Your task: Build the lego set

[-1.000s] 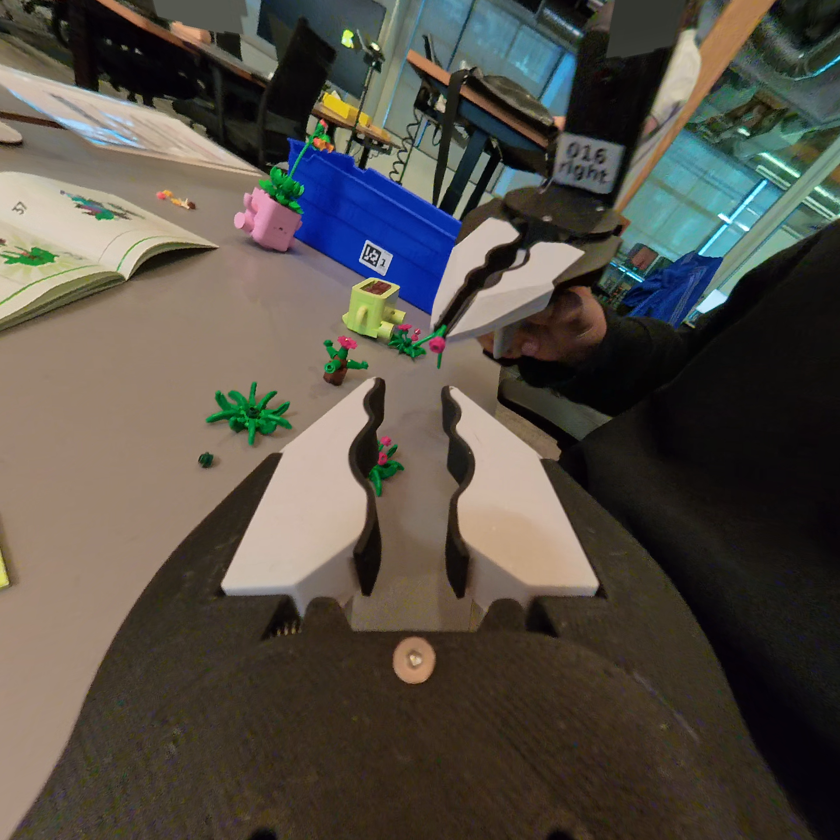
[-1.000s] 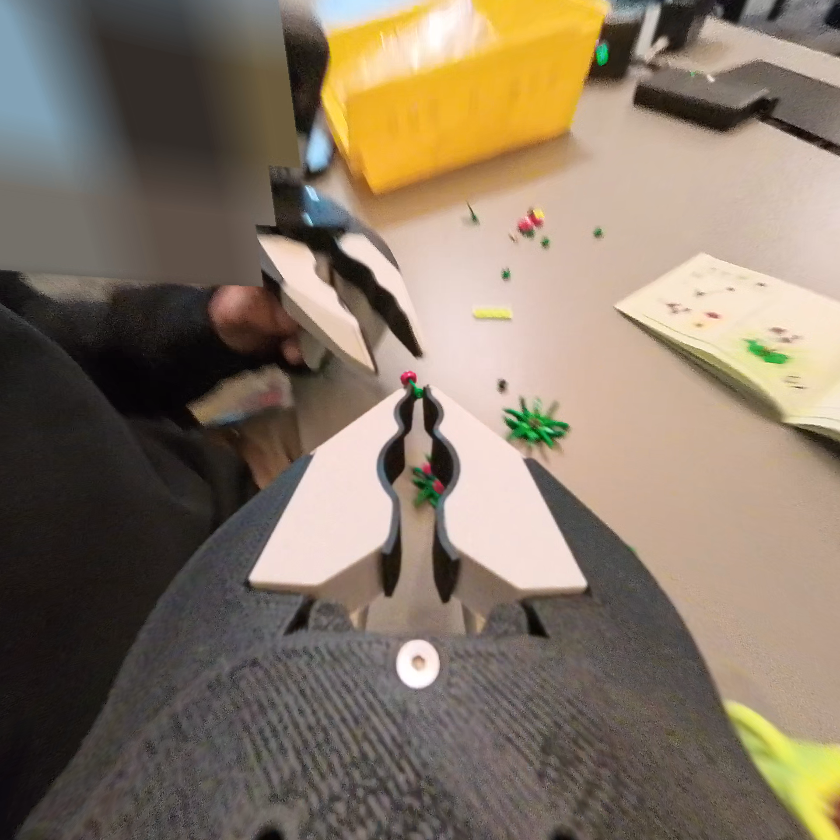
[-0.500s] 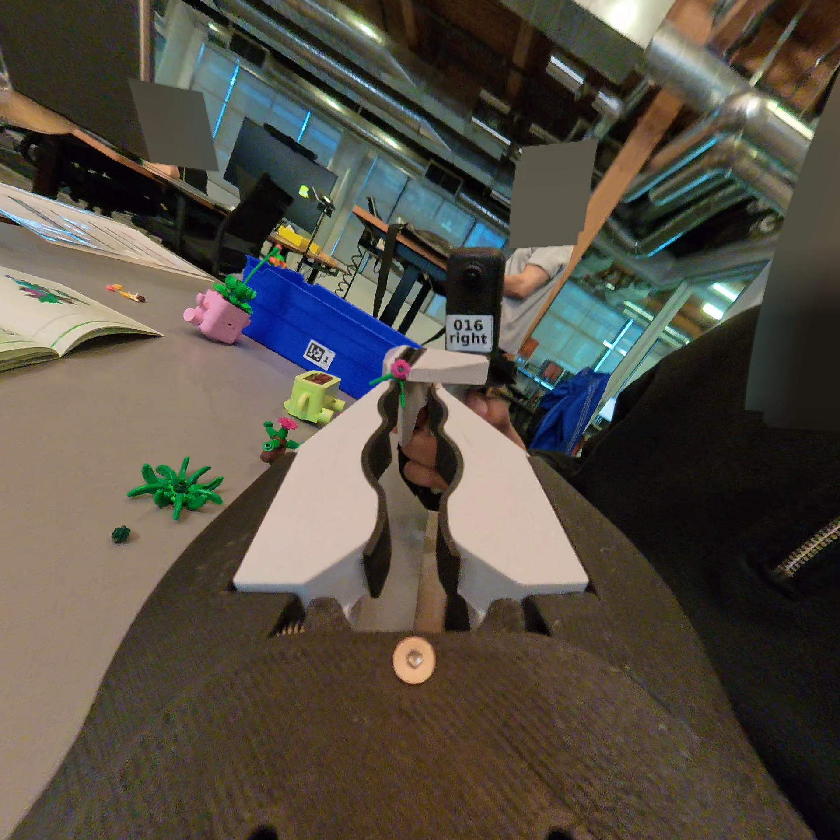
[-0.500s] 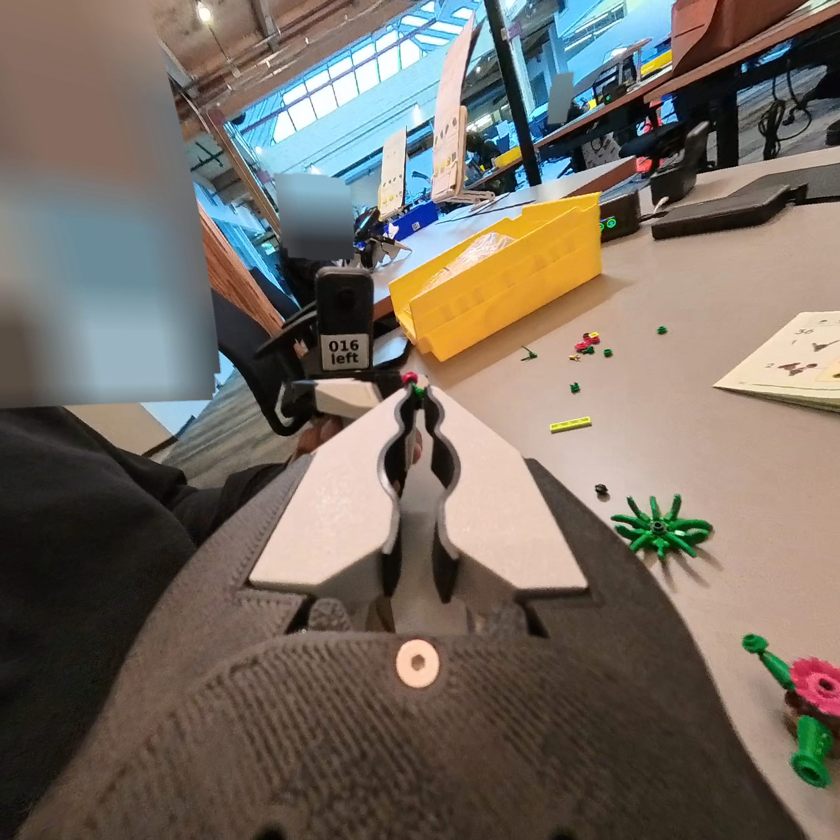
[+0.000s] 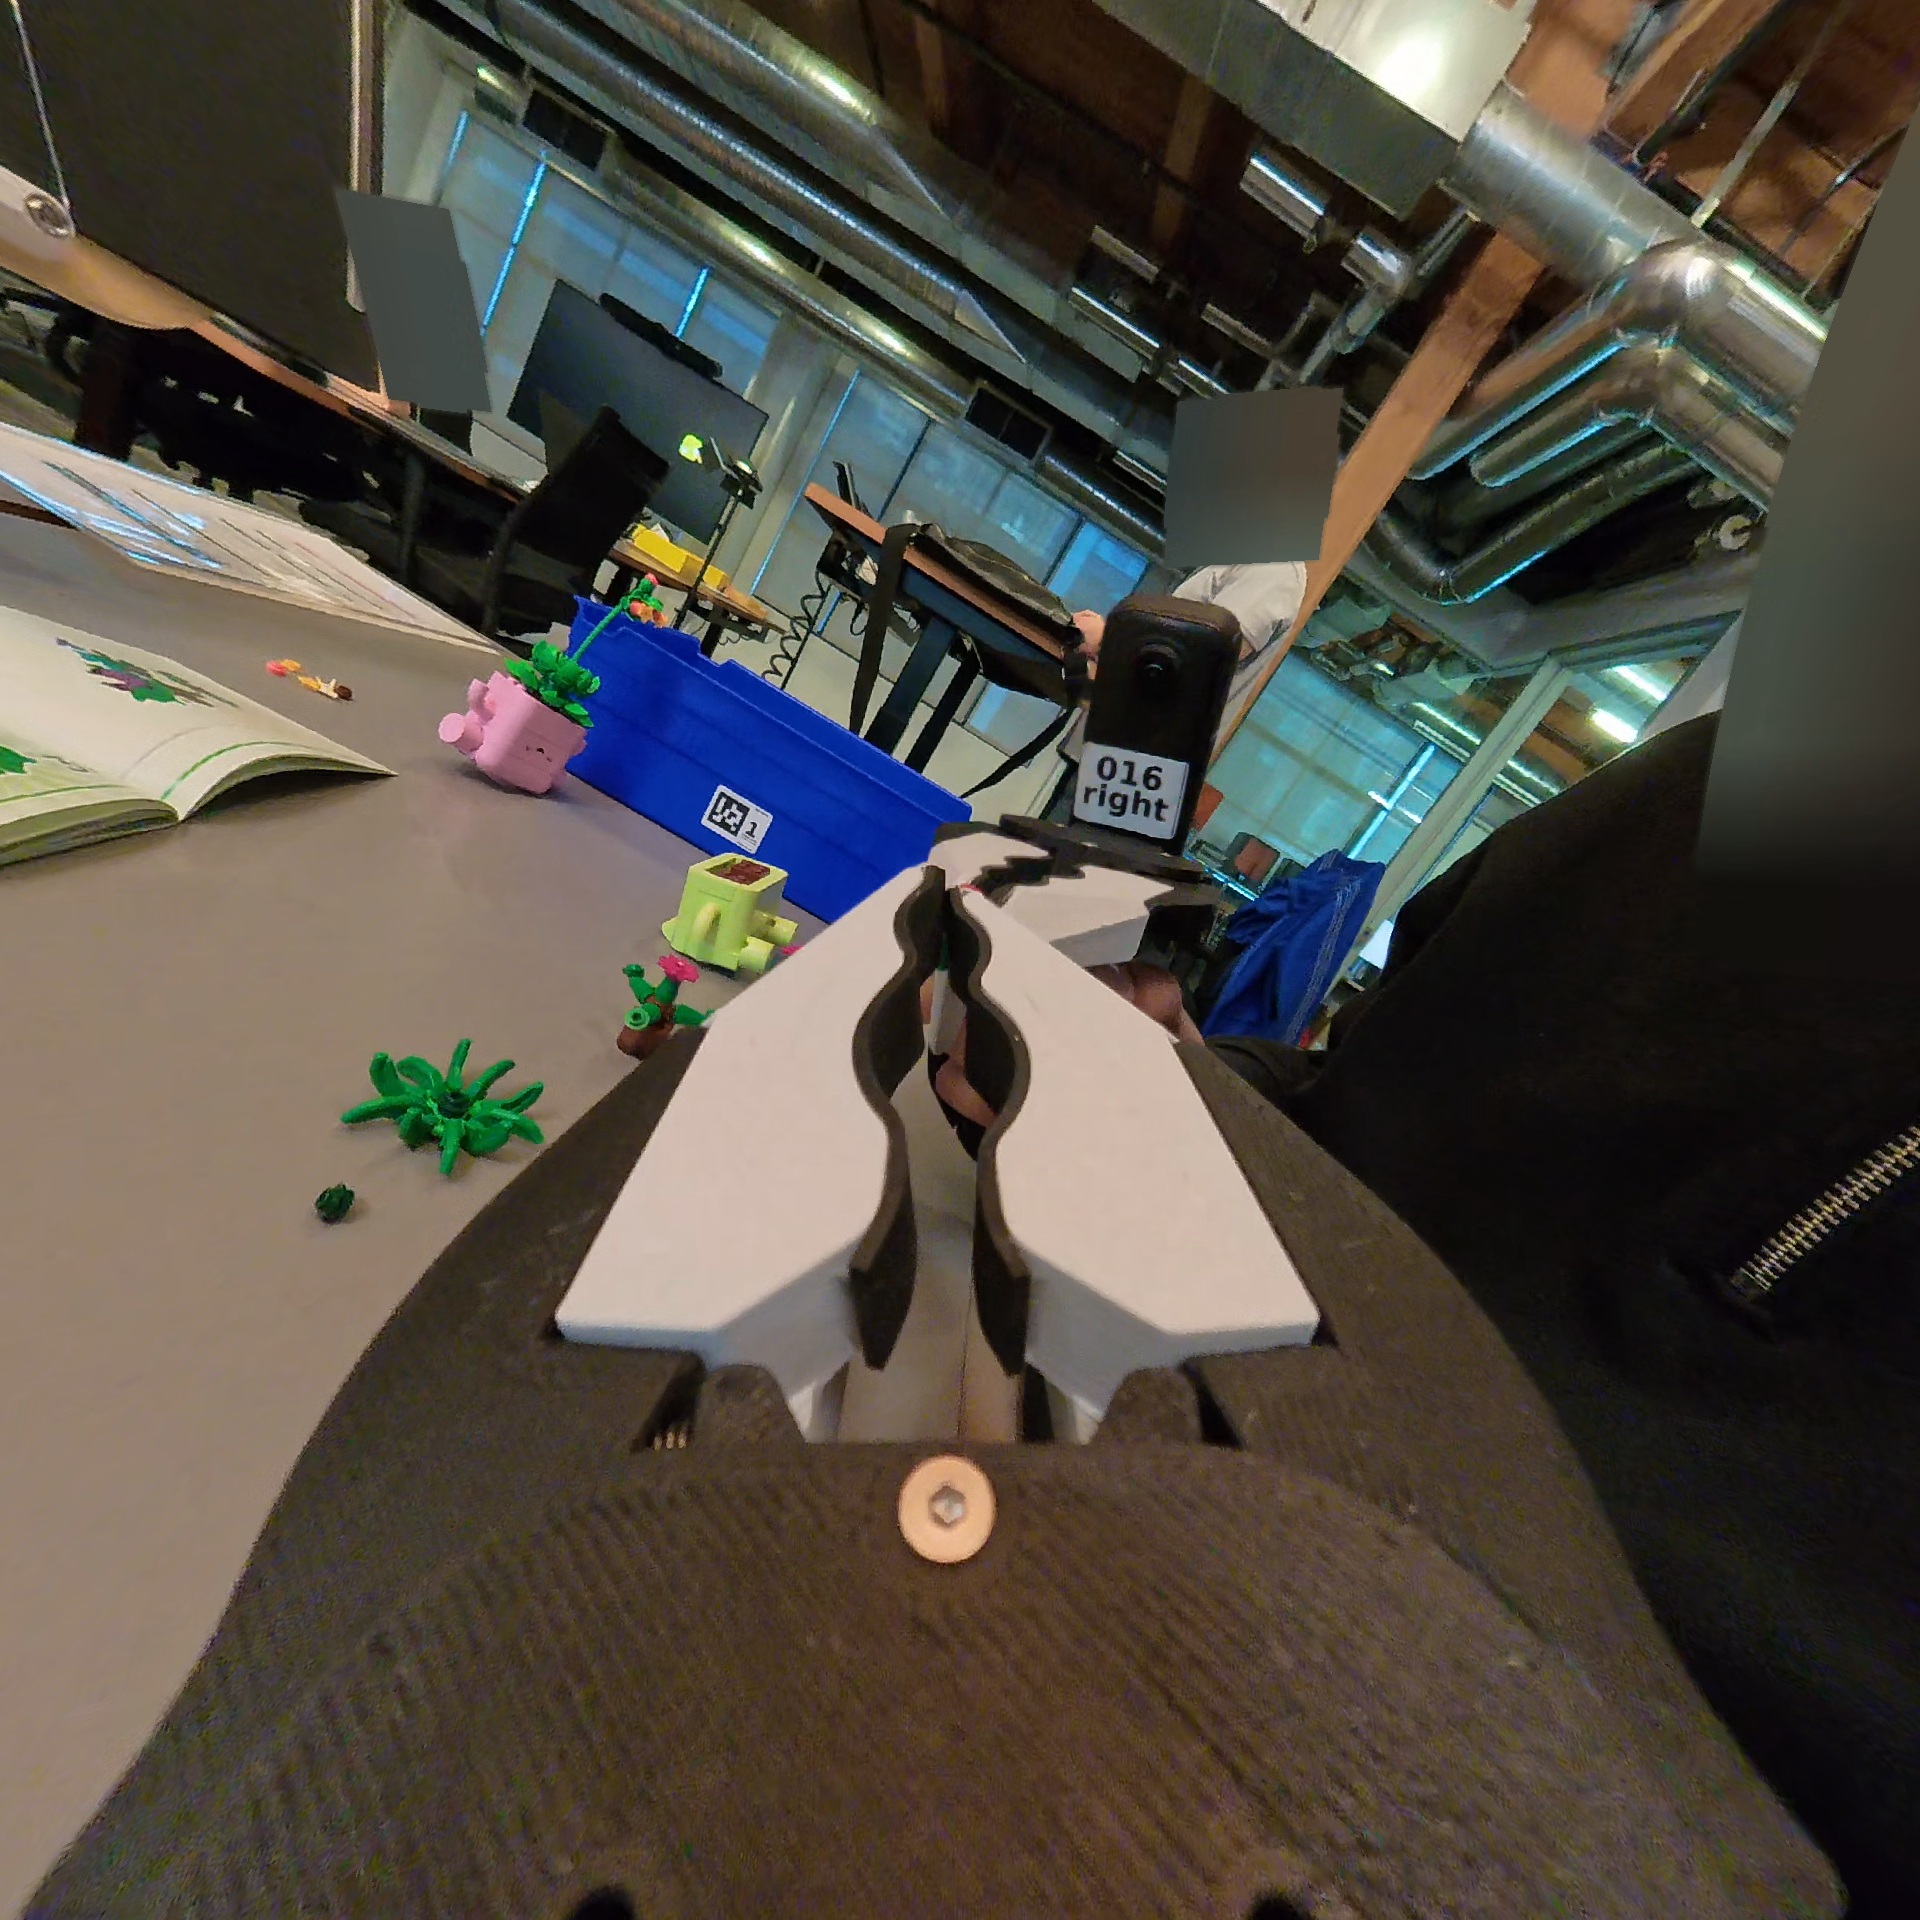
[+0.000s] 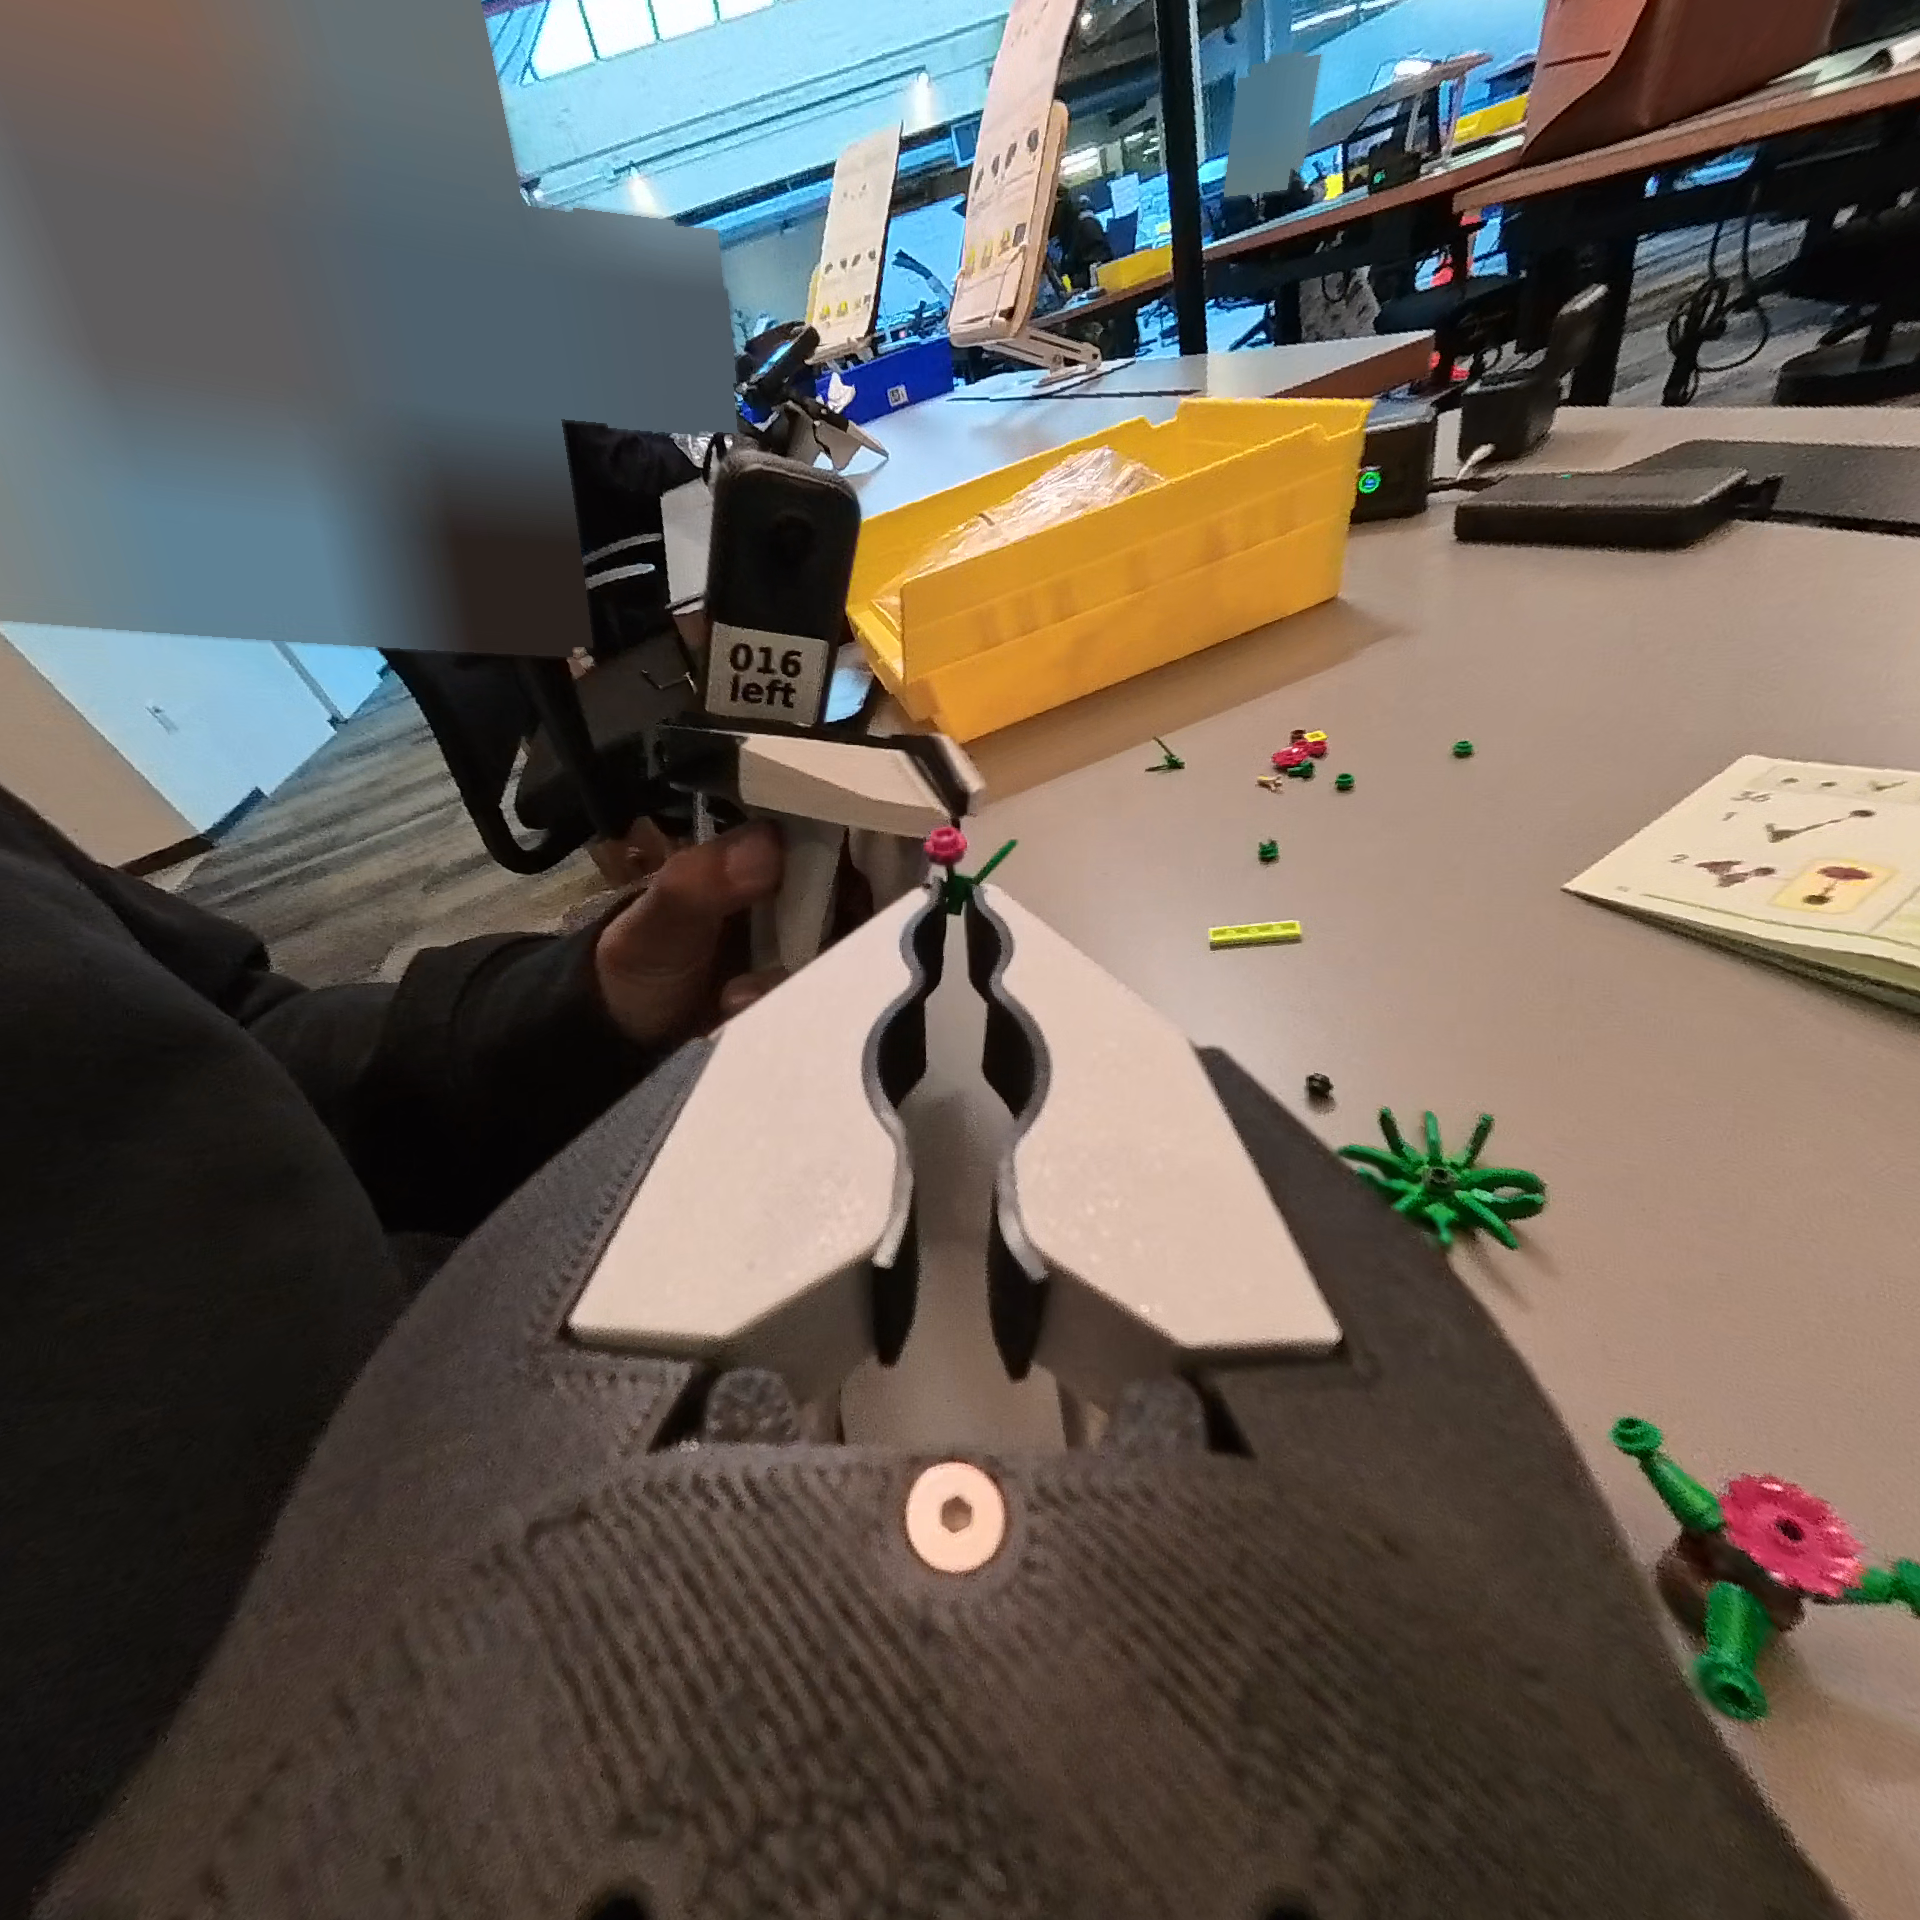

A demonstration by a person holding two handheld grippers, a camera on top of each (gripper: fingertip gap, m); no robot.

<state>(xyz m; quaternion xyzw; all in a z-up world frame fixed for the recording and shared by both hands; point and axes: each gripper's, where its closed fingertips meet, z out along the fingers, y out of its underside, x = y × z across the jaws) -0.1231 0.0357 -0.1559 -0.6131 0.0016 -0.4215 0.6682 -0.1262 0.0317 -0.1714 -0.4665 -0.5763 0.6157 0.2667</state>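
My right gripper is shut on a thin green stem with a pink flower, held up in the air over the table edge. My left gripper is shut, with nothing visible between its fingers. In the right wrist view it lies sideways with its tips just above the pink flower; I cannot tell if they touch. The right gripper shows close behind my left fingertips. On the table are a pink pot with a plant, a lime pot, a small flowering plant on a brown base and a green spiky leaf piece.
A blue bin stands behind the pots. A yellow bin stands on the other side. An open instruction booklet lies at the left. Small loose pieces and a lime strip are scattered about. The person's dark sleeve is close by. The green spiky leaf piece is about equally far from each gripper, around 15 cm. It turns up in the right wrist view as well. The lime pot is about equally far from each gripper, around 25 cm.
Both grippers rose from the table and now face each other tip to tip. My left jaws went from open to shut. The right gripper kept hold of the flower stem.
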